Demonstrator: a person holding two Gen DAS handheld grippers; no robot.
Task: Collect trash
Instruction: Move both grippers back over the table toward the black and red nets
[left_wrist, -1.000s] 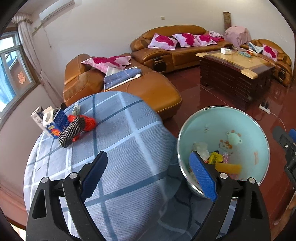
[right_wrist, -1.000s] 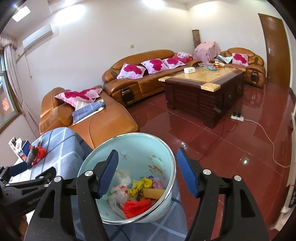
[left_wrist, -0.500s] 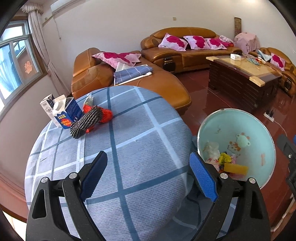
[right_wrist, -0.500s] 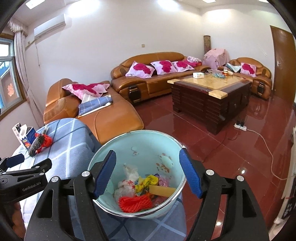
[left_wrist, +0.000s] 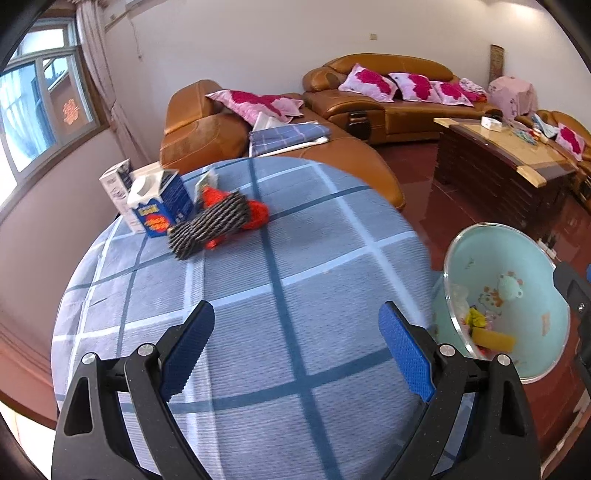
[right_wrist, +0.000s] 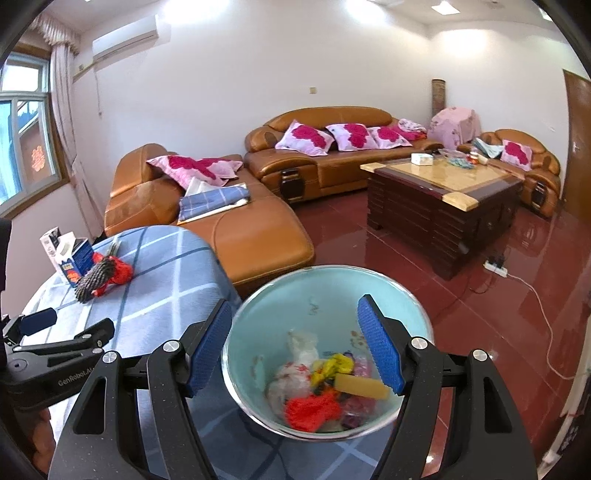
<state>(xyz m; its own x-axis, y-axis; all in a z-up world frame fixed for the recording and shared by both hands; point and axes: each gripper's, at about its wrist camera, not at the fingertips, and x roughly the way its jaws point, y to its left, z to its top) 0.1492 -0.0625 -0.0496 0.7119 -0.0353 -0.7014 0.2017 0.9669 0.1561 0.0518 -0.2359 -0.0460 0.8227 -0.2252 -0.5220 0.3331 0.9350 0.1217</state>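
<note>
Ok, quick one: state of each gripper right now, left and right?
Left gripper: open, holding nothing, above the checked tablecloth.
Right gripper: open, holding nothing, over the trash bin.

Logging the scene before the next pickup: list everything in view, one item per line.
Table: one, blue checked cloth, foreground.
Cartons: two, blue and white, table's far left edge.
Netting wad: one, black-and-white over red, beside the cartons.
Trash bin: one, pale teal, beside the table, holding red, yellow and white trash.
Sofas: tan leather, pink-red cushions, along the wall.
Folded cloth: one, blue checked, on the near sofa.
Coffee table: one, dark wood, room centre.
Left gripper: open, above the table.
Right gripper: open, over the bin.
</note>
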